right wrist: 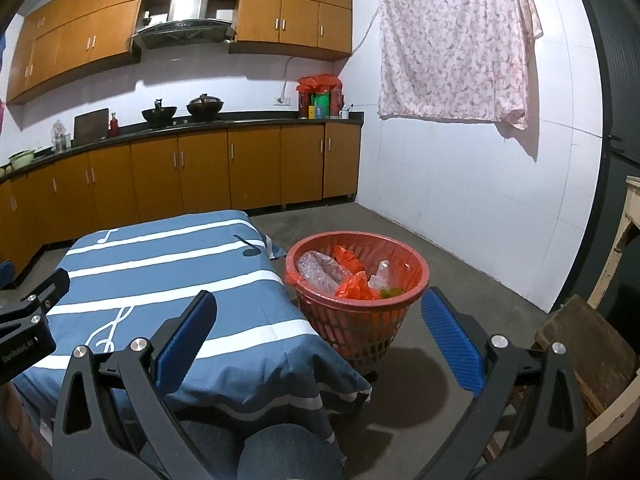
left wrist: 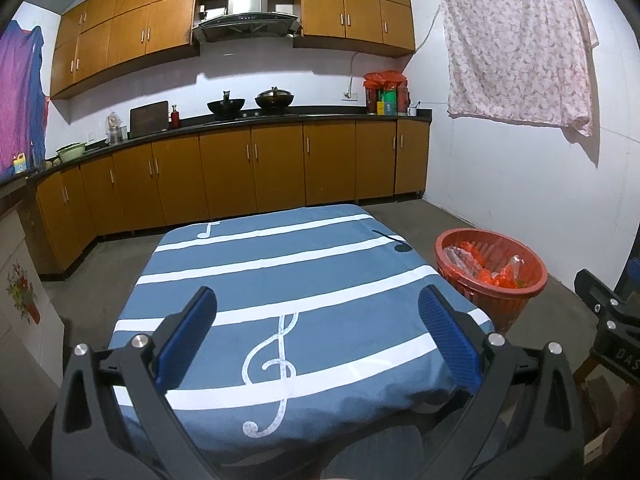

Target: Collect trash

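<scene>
Side-by-side wrist views, sharing table (left wrist: pixel 304 264), basket (right wrist: pixel 357 280)

Ahead of you, beyond the table's blue striped cloth (left wrist: pixel 304 280), orange-brown base cabinets (left wrist: pixel 248 168) run under a dark countertop (left wrist: pixel 280 118), with matching wall cabinets (left wrist: pixel 132 28) and a steel range hood (left wrist: pixel 246 20) above. Two woks (left wrist: pixel 248 102) sit on the stove. To your right, a floral sheet (right wrist: pixel 452 44) hangs on the white tiled wall (right wrist: pixel 472 200). The floor (right wrist: pixel 460 280) is bare grey concrete.
</scene>
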Action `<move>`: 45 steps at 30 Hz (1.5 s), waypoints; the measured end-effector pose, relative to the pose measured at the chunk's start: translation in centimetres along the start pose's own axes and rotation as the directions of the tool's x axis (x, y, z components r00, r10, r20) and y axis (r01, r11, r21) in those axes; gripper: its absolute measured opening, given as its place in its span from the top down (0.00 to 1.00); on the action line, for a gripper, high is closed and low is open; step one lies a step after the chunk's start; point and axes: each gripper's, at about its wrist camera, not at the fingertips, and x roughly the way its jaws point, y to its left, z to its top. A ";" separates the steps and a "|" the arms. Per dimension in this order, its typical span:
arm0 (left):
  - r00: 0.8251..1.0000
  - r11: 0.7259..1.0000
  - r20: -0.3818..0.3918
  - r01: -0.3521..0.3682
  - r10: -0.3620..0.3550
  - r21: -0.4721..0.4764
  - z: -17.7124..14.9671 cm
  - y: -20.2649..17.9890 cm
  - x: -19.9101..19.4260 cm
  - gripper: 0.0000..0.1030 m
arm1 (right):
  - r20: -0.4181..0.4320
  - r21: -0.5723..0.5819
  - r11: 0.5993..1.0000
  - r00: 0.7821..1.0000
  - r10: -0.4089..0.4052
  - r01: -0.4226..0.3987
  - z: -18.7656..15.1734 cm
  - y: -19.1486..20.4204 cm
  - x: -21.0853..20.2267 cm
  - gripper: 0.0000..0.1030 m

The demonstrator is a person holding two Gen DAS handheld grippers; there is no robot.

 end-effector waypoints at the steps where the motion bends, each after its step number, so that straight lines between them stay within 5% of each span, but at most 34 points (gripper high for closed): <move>1: 1.000 1.000 0.000 0.000 0.000 -0.001 0.0 0.0 0.0 0.04 | 0.001 -0.001 1.000 1.000 0.001 -0.001 0.0 0.1 -0.1 0.02; 45: 1.000 1.000 0.000 -0.004 0.004 -0.021 -0.7 0.1 -0.5 0.04 | -0.002 -0.001 1.000 1.000 -0.022 0.022 -0.1 0.2 -0.7 0.02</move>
